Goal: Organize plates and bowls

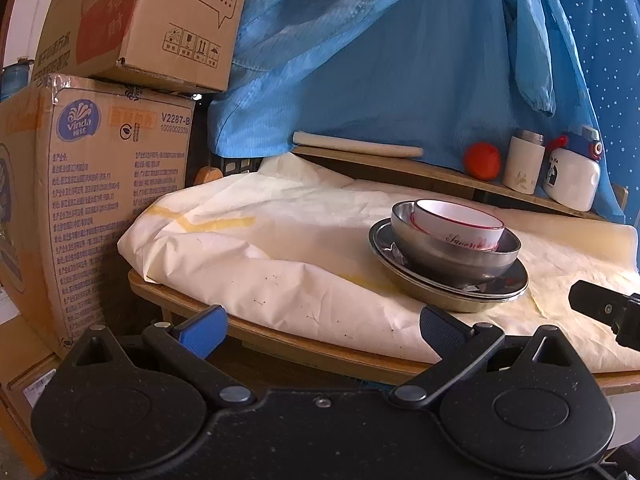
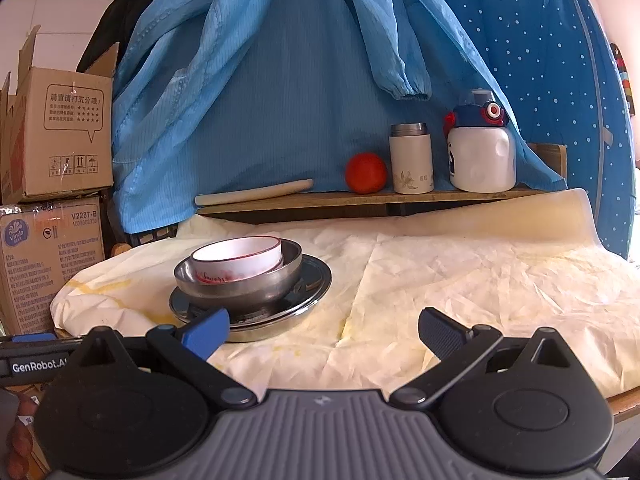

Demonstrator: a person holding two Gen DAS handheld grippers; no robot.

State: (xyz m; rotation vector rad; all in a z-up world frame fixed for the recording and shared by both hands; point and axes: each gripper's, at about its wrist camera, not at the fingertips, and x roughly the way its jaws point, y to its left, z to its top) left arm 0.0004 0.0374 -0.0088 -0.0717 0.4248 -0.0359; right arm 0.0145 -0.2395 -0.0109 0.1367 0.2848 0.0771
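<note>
Plates and bowls sit as one nested stack on the desk (image 2: 460, 280), which is covered by a creased, cream-coloured sheet. At the bottom lie what look like two steel plates (image 1: 452, 292), one inside the other; on them stands a steel bowl (image 1: 452, 252), and inside that a white ceramic bowl (image 1: 460, 224) with a thin red rim and red lettering, tilted rather than seated flat. In the right wrist view the same stack shows left of centre: steel plates (image 2: 316, 280), steel bowl (image 2: 240, 284), white ceramic bowl (image 2: 236, 258).

Both claws are spread wide and hold nothing. The left claw (image 1: 324, 328) hangs at the near edge of the desk, short of the stack; the right claw (image 2: 324, 330) hovers just in front of the plates, its left finger nearest their rim.

The ceramic bowl is probably the fragile piece: stiff, glazed and slick, and likely to chip if knocked against steel. Its raised rim is the obvious hold, one finger inside and one outside the wall. The steel bowl should be light, hard and slippery, with a smooth curved side, so again the rim looks like the best purchase. The plates lie low on the soft sheet, so a finger would need to get under their shallow lip. Lifting the whole stack at once risks the tilted bowl sliding.
</note>
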